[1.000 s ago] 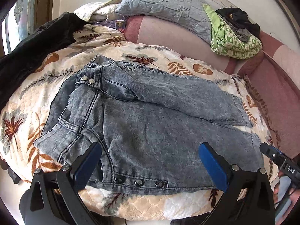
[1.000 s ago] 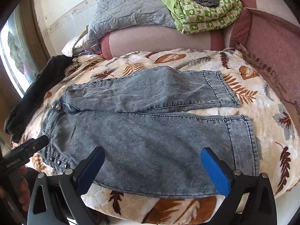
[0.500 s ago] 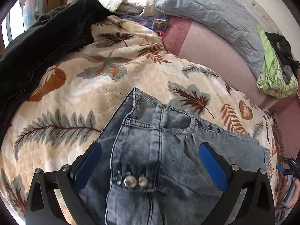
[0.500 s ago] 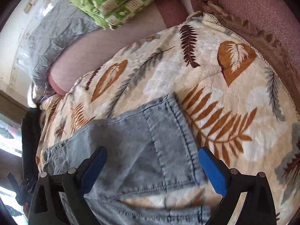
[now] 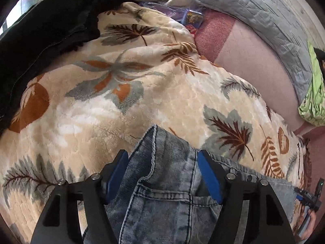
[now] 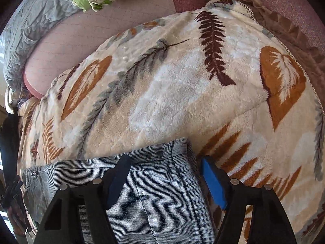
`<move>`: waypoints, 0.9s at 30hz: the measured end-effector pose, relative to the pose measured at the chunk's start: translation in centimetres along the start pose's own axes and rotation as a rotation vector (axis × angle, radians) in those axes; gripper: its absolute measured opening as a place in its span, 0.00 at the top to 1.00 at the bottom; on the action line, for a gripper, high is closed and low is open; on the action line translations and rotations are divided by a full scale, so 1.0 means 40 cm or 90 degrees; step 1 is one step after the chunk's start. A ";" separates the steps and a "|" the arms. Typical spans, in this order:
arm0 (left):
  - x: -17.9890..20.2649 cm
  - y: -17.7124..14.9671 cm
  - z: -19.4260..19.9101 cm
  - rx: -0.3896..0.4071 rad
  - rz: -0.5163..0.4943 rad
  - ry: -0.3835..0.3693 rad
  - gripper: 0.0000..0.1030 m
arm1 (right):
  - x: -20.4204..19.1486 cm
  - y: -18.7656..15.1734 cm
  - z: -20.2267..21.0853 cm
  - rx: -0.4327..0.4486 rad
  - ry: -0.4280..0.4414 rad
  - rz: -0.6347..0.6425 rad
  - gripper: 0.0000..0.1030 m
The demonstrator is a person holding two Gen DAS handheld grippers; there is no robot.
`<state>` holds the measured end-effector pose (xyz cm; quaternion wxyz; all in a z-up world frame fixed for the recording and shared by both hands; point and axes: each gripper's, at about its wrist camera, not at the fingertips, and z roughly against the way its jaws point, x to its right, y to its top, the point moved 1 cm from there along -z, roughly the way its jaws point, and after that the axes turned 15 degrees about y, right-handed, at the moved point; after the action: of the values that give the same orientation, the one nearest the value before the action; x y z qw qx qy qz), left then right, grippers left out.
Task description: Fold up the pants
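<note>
While both sets of jaws are closing, the left gripper (image 5: 162, 166) straddles the waistband corner of the pants (image 5: 162, 203) and the right gripper (image 6: 164, 174) straddles a leg hem, pads not clearly pressing; beyond lies the leaf-patterned blanket (image 5: 142, 93).

The pants (image 5: 162, 183) lie on the blanket (image 5: 121, 101), with a pillow (image 5: 254, 14) on the bolster (image 5: 254, 65) behind.

left claw (image 5: 162, 162) angled down, closing, right claw (image 6: 165, 169) likewise
</note>
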<state>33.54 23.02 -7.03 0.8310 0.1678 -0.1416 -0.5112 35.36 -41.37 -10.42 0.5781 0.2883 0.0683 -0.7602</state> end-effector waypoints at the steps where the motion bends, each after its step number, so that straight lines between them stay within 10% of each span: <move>1: 0.000 0.005 -0.013 -0.014 0.001 -0.011 0.30 | 0.001 -0.002 0.000 0.002 0.000 0.002 0.27; 7: 0.049 0.009 -0.059 -0.032 -0.029 0.003 0.62 | -0.011 0.005 0.001 0.001 0.003 0.012 0.30; 10: 0.085 0.010 -0.080 -0.015 -0.081 0.084 0.97 | -0.021 0.011 0.004 -0.002 -0.037 0.038 0.62; 12: 0.097 0.017 -0.075 0.008 -0.100 0.102 0.97 | -0.038 0.019 0.022 0.012 -0.056 0.061 0.85; 17: 0.113 0.050 -0.023 0.107 -0.110 0.108 0.97 | -0.073 0.048 0.112 0.133 -0.072 0.083 0.85; 21: 0.130 0.027 -0.080 0.054 -0.155 0.182 0.88 | -0.010 0.031 0.022 0.033 -0.099 0.025 0.42; 23: 0.108 0.015 -0.055 0.075 -0.145 0.185 0.64 | 0.022 0.001 0.061 0.070 -0.054 -0.005 0.40; 27: 0.049 -0.025 0.080 0.173 -0.124 0.186 0.47 | 0.084 -0.081 0.163 0.097 0.001 -0.080 0.29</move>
<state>32.30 20.42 -4.46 0.7590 0.3634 -0.0708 -0.5356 29.49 -46.02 -7.53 0.5059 0.3274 0.0288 -0.7976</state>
